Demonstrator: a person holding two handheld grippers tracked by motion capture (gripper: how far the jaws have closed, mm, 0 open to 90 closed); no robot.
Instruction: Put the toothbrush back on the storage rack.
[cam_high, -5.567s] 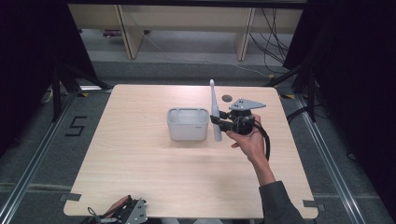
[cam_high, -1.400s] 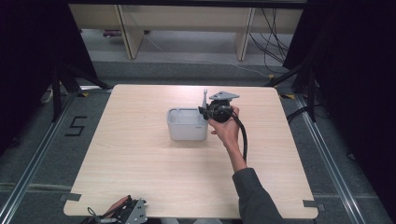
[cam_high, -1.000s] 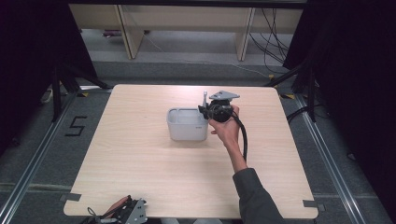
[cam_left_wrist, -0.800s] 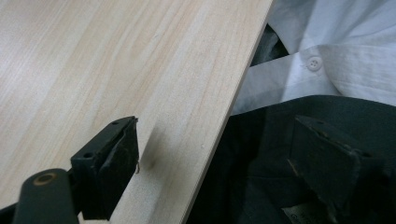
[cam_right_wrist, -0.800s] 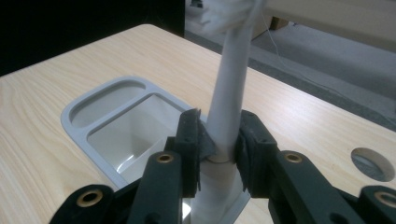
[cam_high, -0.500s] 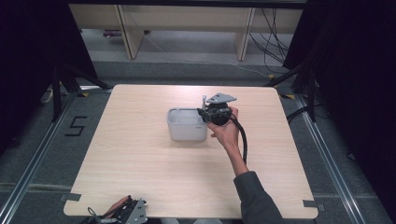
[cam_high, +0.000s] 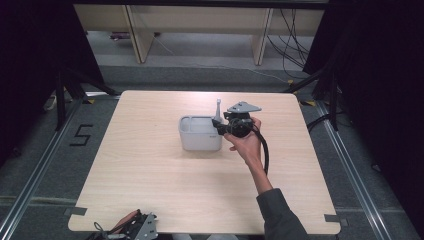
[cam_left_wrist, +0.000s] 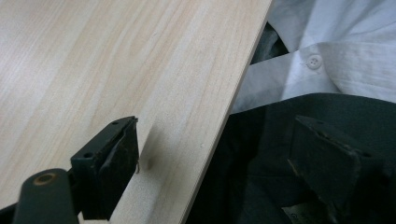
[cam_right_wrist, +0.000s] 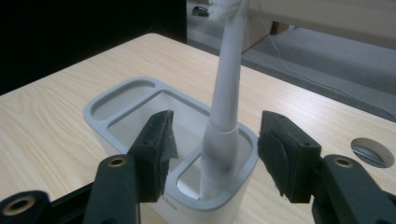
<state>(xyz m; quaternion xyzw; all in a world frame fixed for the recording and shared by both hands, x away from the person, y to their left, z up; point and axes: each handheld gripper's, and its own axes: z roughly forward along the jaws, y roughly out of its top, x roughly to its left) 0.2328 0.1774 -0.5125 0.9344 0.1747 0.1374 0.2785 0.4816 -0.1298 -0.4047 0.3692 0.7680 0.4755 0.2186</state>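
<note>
A grey toothbrush holder (cam_high: 199, 135) with several compartments stands near the table's middle. A white toothbrush (cam_high: 218, 107) stands upright in its right-hand end slot. In the right gripper view the toothbrush (cam_right_wrist: 227, 93) rises from the nearest slot of the holder (cam_right_wrist: 122, 99). My right gripper (cam_right_wrist: 215, 140) is open, one jaw on each side of the handle, neither touching it. The high view shows that right gripper (cam_high: 220, 128) at the holder's right end, held by a hand. My left gripper (cam_high: 136, 228) lies at the table's near edge; its jaws (cam_left_wrist: 215, 140) stand wide open with nothing between them.
A round hole (cam_right_wrist: 369, 151) is cut in the tabletop right of the holder. In the left gripper view the table's edge (cam_left_wrist: 224, 107) runs diagonally, with a person's white shirt (cam_left_wrist: 336, 51) and dark clothing beyond it. Wooden shelving (cam_high: 200, 20) stands past the far edge.
The right gripper carried the toothbrush left from beside the holder and lowered it into the end slot. Its jaws now stand apart from the handle. The left gripper stayed put.
</note>
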